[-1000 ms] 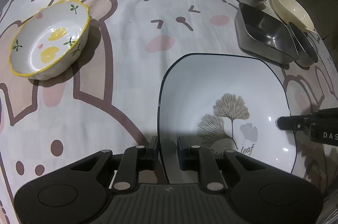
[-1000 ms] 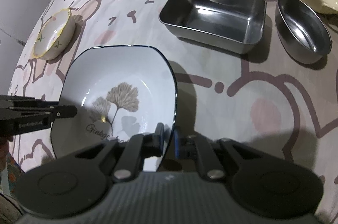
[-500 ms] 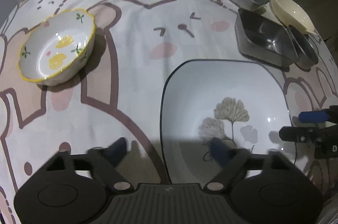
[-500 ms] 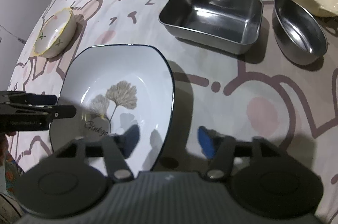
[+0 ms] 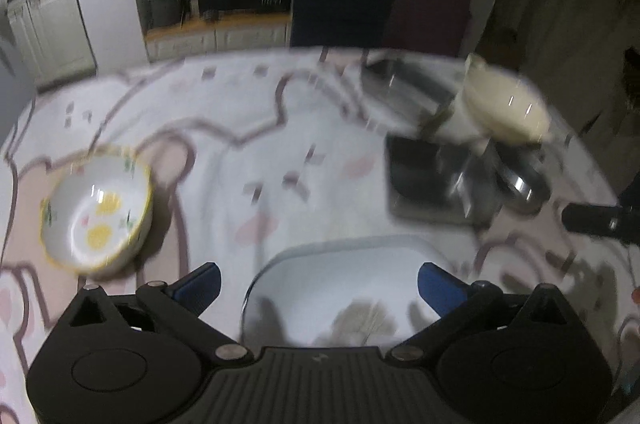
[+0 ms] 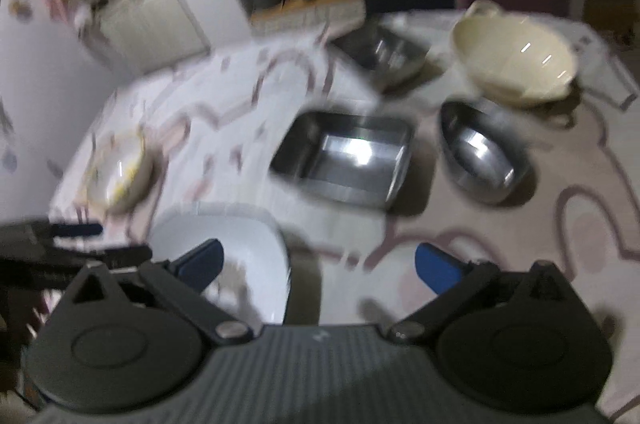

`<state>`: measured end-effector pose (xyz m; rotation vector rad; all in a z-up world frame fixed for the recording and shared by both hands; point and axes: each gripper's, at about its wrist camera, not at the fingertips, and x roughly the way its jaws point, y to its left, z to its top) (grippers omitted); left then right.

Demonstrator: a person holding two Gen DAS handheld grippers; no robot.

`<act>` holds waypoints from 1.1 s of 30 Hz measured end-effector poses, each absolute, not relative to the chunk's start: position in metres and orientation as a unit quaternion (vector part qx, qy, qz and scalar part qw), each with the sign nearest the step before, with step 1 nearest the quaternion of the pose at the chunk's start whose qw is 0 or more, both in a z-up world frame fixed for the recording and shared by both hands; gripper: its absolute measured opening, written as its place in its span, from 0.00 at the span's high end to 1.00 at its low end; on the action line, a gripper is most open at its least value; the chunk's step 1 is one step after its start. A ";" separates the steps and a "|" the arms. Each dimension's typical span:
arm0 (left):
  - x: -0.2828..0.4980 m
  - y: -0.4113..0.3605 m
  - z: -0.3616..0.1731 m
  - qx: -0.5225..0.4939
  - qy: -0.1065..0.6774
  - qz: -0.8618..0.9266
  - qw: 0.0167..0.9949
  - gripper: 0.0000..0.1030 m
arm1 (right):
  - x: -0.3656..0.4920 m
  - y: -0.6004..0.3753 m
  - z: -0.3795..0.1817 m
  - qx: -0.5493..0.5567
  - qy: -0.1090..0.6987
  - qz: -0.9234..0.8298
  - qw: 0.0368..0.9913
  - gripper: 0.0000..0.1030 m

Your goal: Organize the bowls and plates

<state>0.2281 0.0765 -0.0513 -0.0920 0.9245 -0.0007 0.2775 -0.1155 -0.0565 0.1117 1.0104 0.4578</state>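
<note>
Now both claws' jaws are opening with nothing between them, left claw (image 5: 318, 282) and right claw (image 6: 318, 264); plate (image 5: 340, 288) lies flat on the bench (image 5: 240, 128), likely freed for stacking; lemon bowl (image 5: 96, 212) left of plate.

Cloth over the table (image 5: 280, 128), soft and matt, printed with pink and brown cartoon outlines. White plate (image 5: 340, 280), glazed and glossy. Lemon bowl (image 5: 96, 212), shiny ceramic with a yellow rim. Steel tray (image 6: 344, 160), bare metal, bright glare off its floor; oval dish (image 6: 480, 152) the same polished steel. Cream bowl (image 6: 516, 60), smooth and glossy. Gripper bodies matt black plastic, ribbed, with blue pads (image 5: 440, 288).
</note>
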 end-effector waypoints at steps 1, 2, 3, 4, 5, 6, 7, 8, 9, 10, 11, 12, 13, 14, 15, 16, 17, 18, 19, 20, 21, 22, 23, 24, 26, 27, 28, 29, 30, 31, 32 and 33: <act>0.230 0.072 -0.045 -0.046 0.432 -0.003 0.901 0.00 | 0.281 -0.125 -0.050 0.068 0.468 0.212 0.855 0.00; 0.233 0.066 -0.039 -0.049 0.418 -0.005 0.907 0.00 | 0.285 -0.135 -0.044 0.084 0.457 0.207 0.861 0.00; 0.235 0.061 -0.033 -0.053 0.404 -0.008 0.913 0.00 | 0.291 -0.146 -0.039 0.102 0.446 0.200 0.866 0.00; 0.239 0.054 -0.028 -0.055 0.391 -0.012 0.919 0.00 | 0.297 -0.159 -0.034 0.121 0.434 0.190 0.872 0.00; 0.242 0.049 -0.024 -0.056 0.382 -0.015 0.923 0.00 | 0.303 -0.170 -0.030 0.138 0.421 0.181 0.878 0.00; 0.245 0.042 -0.020 -0.057 0.373 -0.020 0.926 0.00 | 0.307 -0.180 -0.027 0.152 0.410 0.174 0.882 0.00; 0.249 0.035 -0.017 -0.058 0.368 -0.024 0.928 0.00 | 0.314 -0.193 -0.024 0.169 0.399 0.163 0.886 0.00; 0.253 0.029 -0.014 -0.059 0.362 -0.028 0.930 0.00 | 0.319 -0.202 -0.023 0.182 0.391 0.153 0.889 0.00; 0.256 0.021 -0.012 -0.060 0.355 -0.032 0.933 0.00 | 0.327 -0.213 -0.023 0.196 0.383 0.141 0.892 0.00; 0.260 0.015 -0.010 -0.060 0.348 -0.037 0.935 0.00 | 0.335 -0.223 -0.023 0.212 0.374 0.129 0.894 0.00; 0.264 0.007 -0.008 -0.059 0.341 -0.042 0.937 0.00 | 0.342 -0.233 -0.024 0.226 0.368 0.119 0.894 0.00; 0.268 0.000 -0.007 -0.059 0.336 -0.047 0.939 0.00 | 0.349 -0.241 -0.025 0.240 0.362 0.108 0.894 0.00; 0.272 -0.005 -0.007 -0.060 0.331 -0.051 0.940 0.00 | 0.357 -0.250 -0.027 0.256 0.356 0.095 0.894 0.00; 0.276 -0.011 -0.007 -0.062 0.327 -0.055 0.941 0.00 | 0.364 -0.257 -0.029 0.270 0.352 0.085 0.892 0.00; 0.280 -0.016 -0.007 -0.063 0.323 -0.059 0.942 0.00 | 0.374 -0.265 -0.033 0.286 0.348 0.072 0.890 0.00; 0.285 -0.020 -0.008 -0.065 0.320 -0.062 0.943 0.00 | 0.381 -0.273 -0.036 0.298 0.346 0.063 0.887 0.00; 0.290 -0.025 -0.009 -0.067 0.316 -0.065 0.944 0.00 | 0.390 -0.280 -0.041 0.311 0.344 0.052 0.884 0.00; 0.295 -0.028 -0.010 -0.068 0.313 -0.066 0.945 0.00 | 0.397 -0.283 -0.048 0.323 0.344 0.046 0.881 0.00; 0.302 -0.032 -0.011 -0.069 0.310 -0.066 0.946 0.00 | 0.406 -0.288 -0.056 0.337 0.346 0.038 0.875 0.00; 0.309 -0.036 -0.012 -0.070 0.308 -0.066 0.947 0.00 | 0.414 -0.291 -0.064 0.351 0.353 0.028 0.867 0.00; 0.317 -0.041 -0.013 -0.069 0.305 -0.067 0.947 0.00 | 0.420 -0.294 -0.072 0.365 0.360 0.020 0.858 0.00; 0.323 -0.044 -0.014 -0.067 0.303 -0.069 0.948 0.00 | 0.427 -0.298 -0.082 0.383 0.370 0.011 0.846 0.00; 0.331 -0.048 -0.015 -0.064 0.300 -0.070 0.949 0.00 | 0.433 -0.300 -0.093 0.403 0.377 0.005 0.834 0.00; 0.339 -0.053 -0.017 -0.058 0.296 -0.072 0.951 0.00 | 0.438 -0.301 -0.103 0.423 0.384 0.003 0.821 0.03; 0.352 -0.060 -0.020 -0.049 0.291 -0.074 0.953 0.00 | 0.445 -0.300 -0.118 0.446 0.392 0.003 0.805 0.14; 0.360 -0.064 -0.022 -0.044 0.289 -0.077 0.953 0.00 | 0.449 -0.299 -0.124 0.451 0.396 0.002 0.800 0.23; 0.365 -0.067 -0.024 -0.040 0.288 -0.079 0.954 0.00 | 0.452 -0.300 -0.128 0.453 0.399 0.001 0.797 0.29; 0.371 -0.071 -0.025 -0.036 0.288 -0.081 0.954 0.00 | 0.454 -0.298 -0.133 0.456 0.404 0.001 0.793 0.33; 0.379 -0.075 -0.027 -0.032 0.288 -0.083 0.954 0.00 | 0.455 -0.297 -0.137 0.461 0.408 0.002 0.788 0.42; 0.383 -0.077 -0.030 -0.029 0.288 -0.085 0.953 0.00 | 0.456 -0.295 -0.139 0.466 0.412 0.000 0.783 0.47; 0.388 -0.079 -0.031 -0.027 0.287 -0.089 0.953 0.00 | 0.457 -0.291 -0.143 0.465 0.412 -0.008 0.784 0.49; 0.393 -0.083 -0.033 -0.025 0.287 -0.094 0.953 0.00 | 0.458 -0.287 -0.147 0.462 0.413 -0.016 0.785 0.56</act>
